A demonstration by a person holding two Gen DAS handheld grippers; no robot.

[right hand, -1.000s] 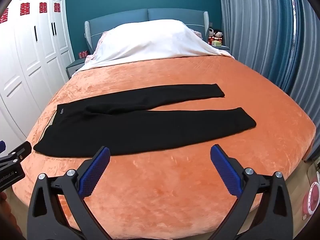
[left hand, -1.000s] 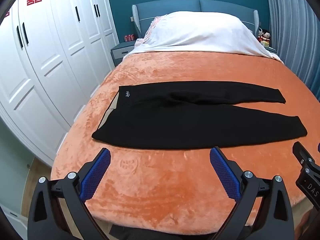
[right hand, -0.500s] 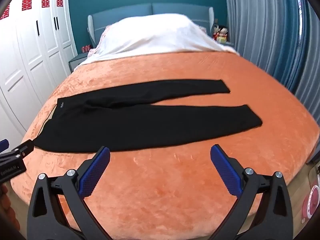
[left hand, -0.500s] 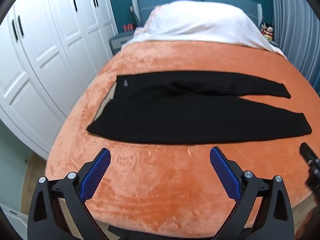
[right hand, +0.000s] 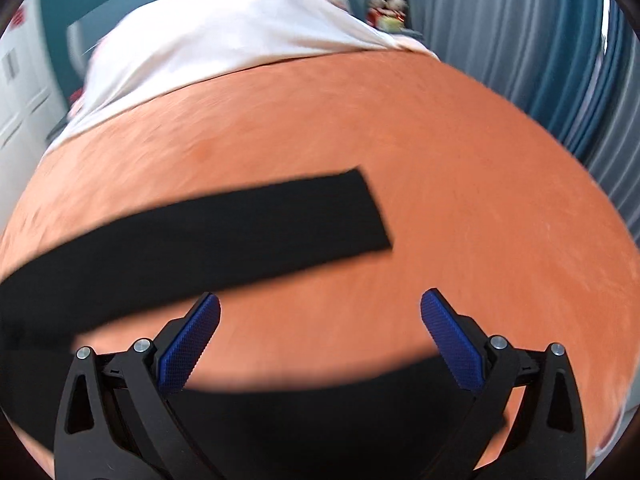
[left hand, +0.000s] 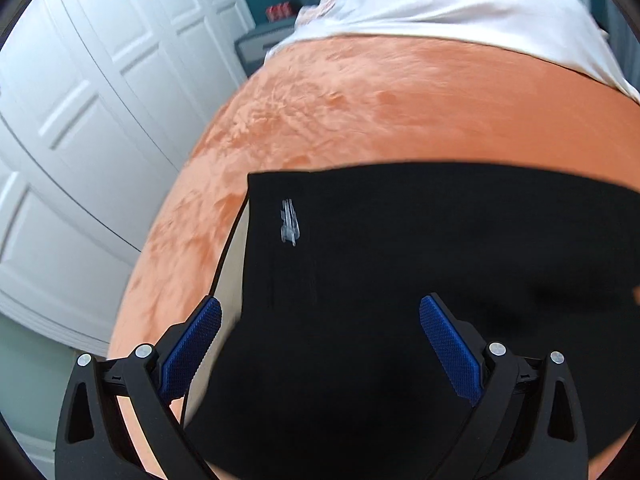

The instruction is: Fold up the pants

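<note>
— Where was your right gripper (right hand: 320, 320)?

— You held it low over the orange bedspread (right hand: 460, 184), jaws spread wide, blue fingertips (right hand: 196, 332) gripping nothing.

— And the pants (right hand: 224, 224)?

— One black leg lay flat ahead of you, its cuff ending left of centre. More black cloth sat directly under your fingers. The frame was blurred.

— Behind that?

— A white pillow cover (right hand: 224, 28) at the head, grey-blue curtains (right hand: 532, 48) to your right.

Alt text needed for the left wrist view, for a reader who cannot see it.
The open left gripper hovers close over the waistband end of black pants lying flat on an orange bedspread, holding nothing. A small pale logo shows near the waistband; white wardrobe doors stand left, white bedding beyond.
</note>
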